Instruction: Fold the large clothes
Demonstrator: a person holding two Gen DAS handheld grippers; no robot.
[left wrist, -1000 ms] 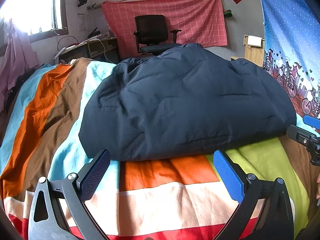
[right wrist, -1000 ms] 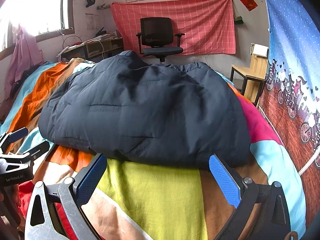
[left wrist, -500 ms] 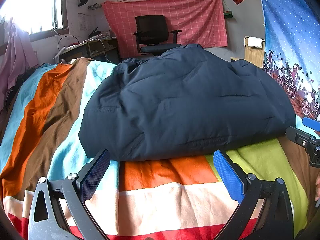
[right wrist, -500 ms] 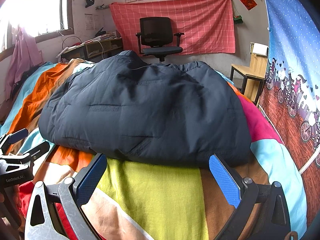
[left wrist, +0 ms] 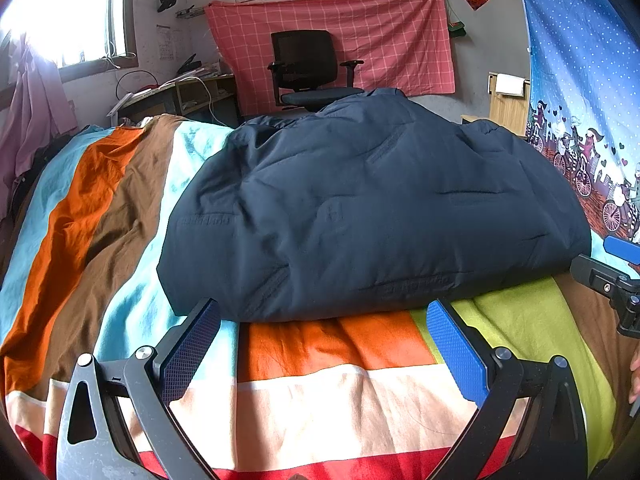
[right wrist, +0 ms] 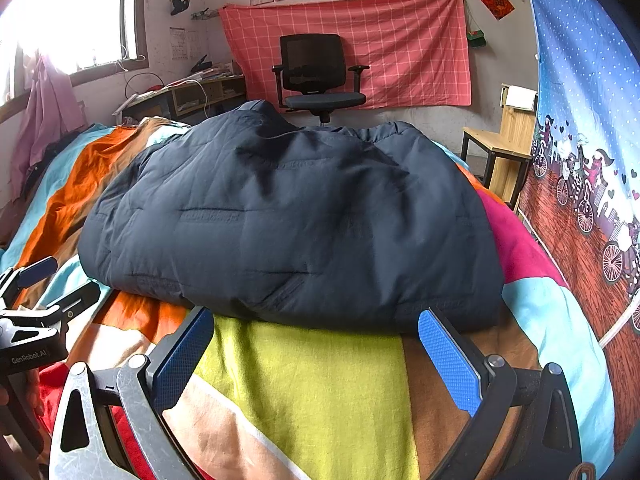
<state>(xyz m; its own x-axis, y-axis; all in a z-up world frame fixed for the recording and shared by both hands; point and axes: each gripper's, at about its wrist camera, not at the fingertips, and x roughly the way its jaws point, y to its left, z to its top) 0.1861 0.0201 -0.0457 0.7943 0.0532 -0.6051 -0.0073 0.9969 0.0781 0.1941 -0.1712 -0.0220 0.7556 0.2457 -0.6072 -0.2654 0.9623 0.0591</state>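
Here, between folds, by the look of it. Navy padded jacket [left wrist: 372, 216] heaped in a rounded, already doubled-over bundle on the striped bed cover [left wrist: 340, 360], just ahead of both claws, near hem almost level with the fingertips but not touching them. Left claw [left wrist: 320, 344] spread wide, blue pads well apart, nothing between them but orange and cream stripes. Right claw [right wrist: 316, 354] likewise wide open and empty, over the lime-green and brown stripes, with the jacket's near edge lying just beyond its tips. Each claw visible at the edge of the other's view, side by side along the same hem.

Probably the pause before a further fold or a tidy-up: bundle puffy, top bulging, edges uneven. Next move likely a reach forward to the near hem, one claw towards each corner, then closing on the thick edge and carrying it over away from the claws. Needs a deep bite, since quilted padding tends to slip from a shallow pinch, and both sides lifted evenly to keep the bundle from skewing. Office chair [right wrist: 316, 76] and desk far beyond, out of play.
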